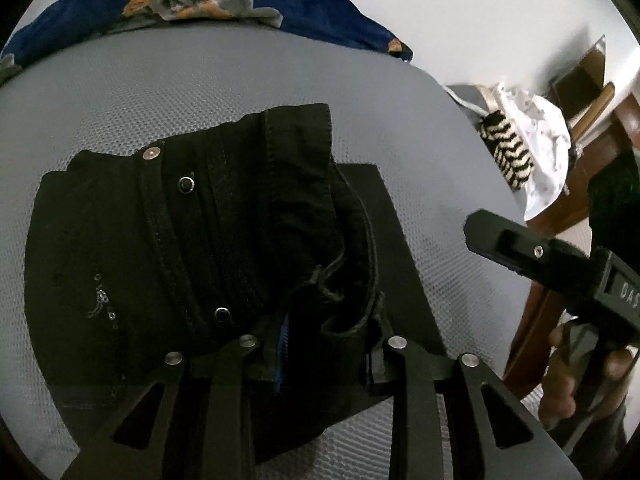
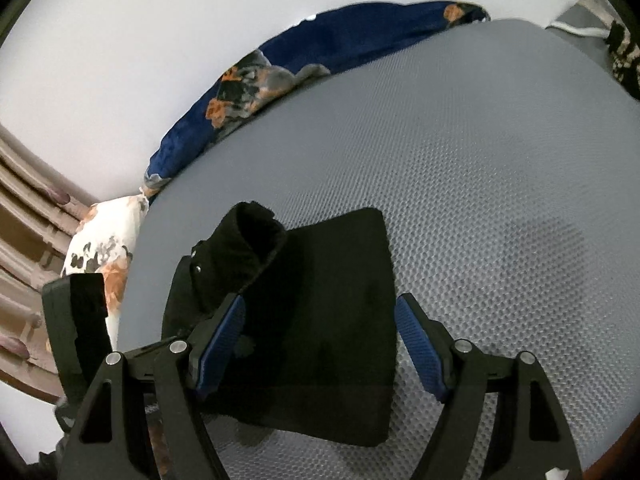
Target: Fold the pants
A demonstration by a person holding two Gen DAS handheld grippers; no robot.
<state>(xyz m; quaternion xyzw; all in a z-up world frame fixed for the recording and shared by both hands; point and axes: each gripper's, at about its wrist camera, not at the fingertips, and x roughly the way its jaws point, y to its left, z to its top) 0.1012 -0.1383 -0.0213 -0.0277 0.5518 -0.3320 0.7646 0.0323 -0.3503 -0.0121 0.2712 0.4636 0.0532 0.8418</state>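
One black pants (image 2: 320, 320) bundle, mattress (image 2: 480, 160).

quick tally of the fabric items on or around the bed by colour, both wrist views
Black: 1, the pants, waistband between the left hand-held gripper fingers
Navy floral: 1, blanket
White floral: 1, pillow
Black-and-cream striped: 1, cloth
White: 1, cloth
Total: 5

The black pants (image 1: 168, 248) lie folded into a compact dark rectangle on the grey mesh bed, their waistband end with its metal button and rivets bunched and lifted above the flat folded layers, a bit of blue lining showing at the open fly.
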